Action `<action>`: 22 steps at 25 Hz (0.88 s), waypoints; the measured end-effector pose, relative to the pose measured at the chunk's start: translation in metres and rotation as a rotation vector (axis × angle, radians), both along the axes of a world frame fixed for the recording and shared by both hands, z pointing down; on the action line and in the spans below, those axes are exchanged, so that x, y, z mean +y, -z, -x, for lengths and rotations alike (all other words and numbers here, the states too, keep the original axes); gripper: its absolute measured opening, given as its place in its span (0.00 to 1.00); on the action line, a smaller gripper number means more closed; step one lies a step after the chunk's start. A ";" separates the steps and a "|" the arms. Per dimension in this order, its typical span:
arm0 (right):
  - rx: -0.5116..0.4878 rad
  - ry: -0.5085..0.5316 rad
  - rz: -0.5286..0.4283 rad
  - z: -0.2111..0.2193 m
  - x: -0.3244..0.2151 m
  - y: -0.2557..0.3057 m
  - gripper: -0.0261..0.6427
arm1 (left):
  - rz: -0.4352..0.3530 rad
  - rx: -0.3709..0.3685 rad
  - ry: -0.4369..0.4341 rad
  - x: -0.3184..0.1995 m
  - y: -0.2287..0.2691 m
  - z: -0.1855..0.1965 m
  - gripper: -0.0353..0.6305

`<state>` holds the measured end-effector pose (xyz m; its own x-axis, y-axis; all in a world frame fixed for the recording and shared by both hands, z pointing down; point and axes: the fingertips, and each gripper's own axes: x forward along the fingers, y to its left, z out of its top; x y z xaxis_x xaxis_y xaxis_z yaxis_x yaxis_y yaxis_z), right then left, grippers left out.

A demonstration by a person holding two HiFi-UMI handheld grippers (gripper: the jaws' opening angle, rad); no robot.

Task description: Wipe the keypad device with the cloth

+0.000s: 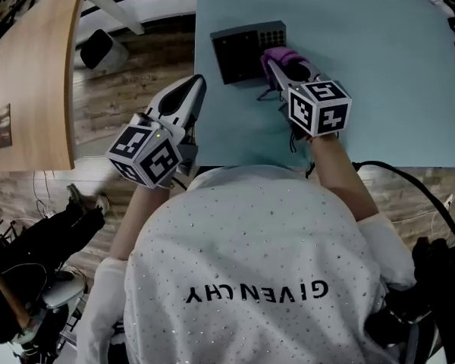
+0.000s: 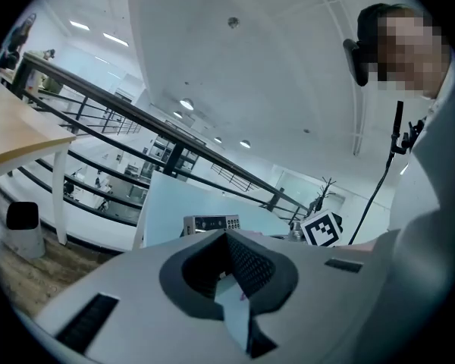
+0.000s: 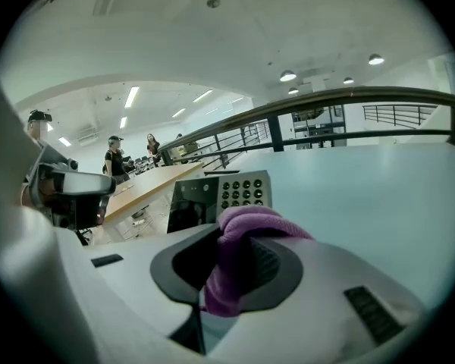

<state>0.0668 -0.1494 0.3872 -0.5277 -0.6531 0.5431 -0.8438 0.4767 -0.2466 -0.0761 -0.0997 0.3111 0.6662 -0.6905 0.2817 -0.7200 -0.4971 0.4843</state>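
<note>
The keypad device (image 1: 246,51) is a dark grey box with a screen on its left and round buttons on its right, lying at the far middle of the light blue table (image 1: 379,74). My right gripper (image 1: 277,65) is shut on a purple cloth (image 1: 282,54) just at the device's right near corner. In the right gripper view the cloth (image 3: 239,256) bulges out between the jaws, with the device (image 3: 220,197) close ahead. My left gripper (image 1: 195,88) hangs off the table's left edge, shut and empty. In the left gripper view the device (image 2: 211,223) lies beyond the gripper (image 2: 231,279).
A wooden table (image 1: 30,67) stands at the left over a plank floor, with a dark bin (image 1: 97,48) beside it. Black cables (image 1: 409,180) run at the table's near right. Several people (image 3: 114,161) stand far off by a railing.
</note>
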 end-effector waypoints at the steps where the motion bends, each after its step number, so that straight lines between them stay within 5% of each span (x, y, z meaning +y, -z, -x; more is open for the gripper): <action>1: -0.008 0.014 0.003 -0.003 0.000 -0.001 0.14 | -0.001 -0.001 0.031 0.005 0.001 0.001 0.05; 11: -0.045 0.059 0.029 -0.026 0.007 -0.006 0.14 | 0.014 0.004 0.281 0.054 0.003 0.011 0.05; 16: -0.105 0.287 -0.019 0.029 0.029 0.019 0.14 | 0.015 -0.015 0.384 0.083 0.013 0.016 0.05; 22: -0.093 0.516 0.013 0.103 0.057 -0.014 0.14 | 0.018 -0.055 0.538 0.121 0.012 0.037 0.05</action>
<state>-0.0366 -0.0926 0.4017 -0.8256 -0.2888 0.4848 -0.4739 0.8212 -0.3178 -0.1135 0.0208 0.2989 0.2037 -0.9249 0.3209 -0.8951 -0.0431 0.4438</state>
